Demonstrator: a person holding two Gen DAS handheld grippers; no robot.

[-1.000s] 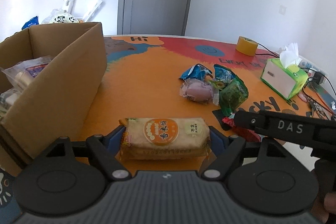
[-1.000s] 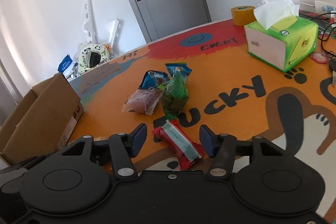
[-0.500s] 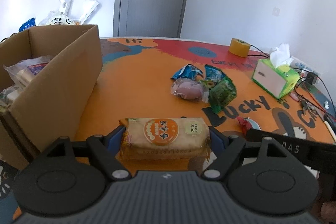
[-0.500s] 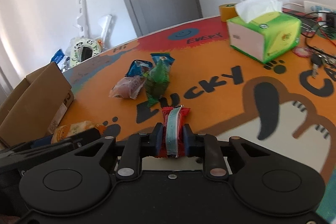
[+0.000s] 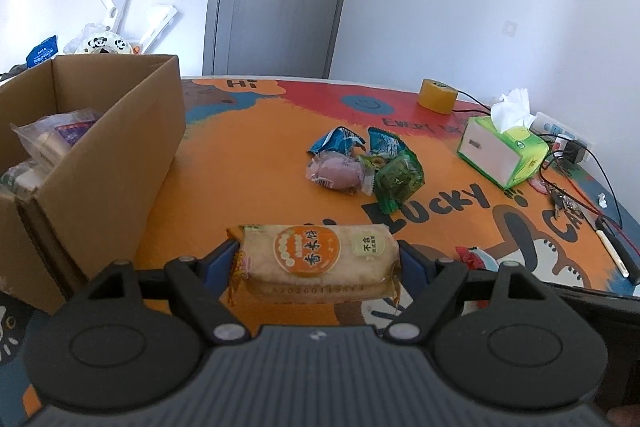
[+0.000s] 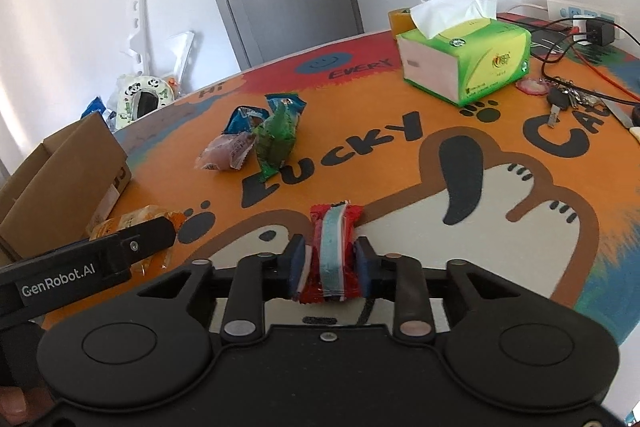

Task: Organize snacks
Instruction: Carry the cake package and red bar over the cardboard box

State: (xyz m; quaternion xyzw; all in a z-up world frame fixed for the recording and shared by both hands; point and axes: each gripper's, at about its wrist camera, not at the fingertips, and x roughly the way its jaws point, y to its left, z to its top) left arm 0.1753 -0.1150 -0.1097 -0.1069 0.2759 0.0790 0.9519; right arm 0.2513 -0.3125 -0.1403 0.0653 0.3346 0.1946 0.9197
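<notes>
1. The left gripper [image 5: 318,259] has its jaws set wide and clamped on the two ends of a beige rice-cake packet [image 5: 316,261] with a round orange label, held crosswise above the table [image 5: 256,163].
2. The right gripper [image 6: 330,265] has a red snack bar [image 6: 331,251] with a pale blue stripe standing between its blue pads, which touch the wrapper's sides; the jaws are opening slightly at this moment.
3. The landmark is the pile of loose snacks at the table's middle: a pink packet [image 5: 338,175], a green packet [image 5: 398,181] and two blue packets [image 5: 338,141] lying in contact with each other.
4. The rice-cake packet is nearer the camera than that pile, well apart from it.
5. The red snack bar is also on the near side of the pile, over the cartoon print.
6. A cardboard box [image 5: 120,147] stands left of the pile, open-topped, with wrapped snacks inside.
7. A green tissue box [image 5: 502,157] sits right of the pile; a tape roll [image 5: 437,95] lies beyond it.
</notes>
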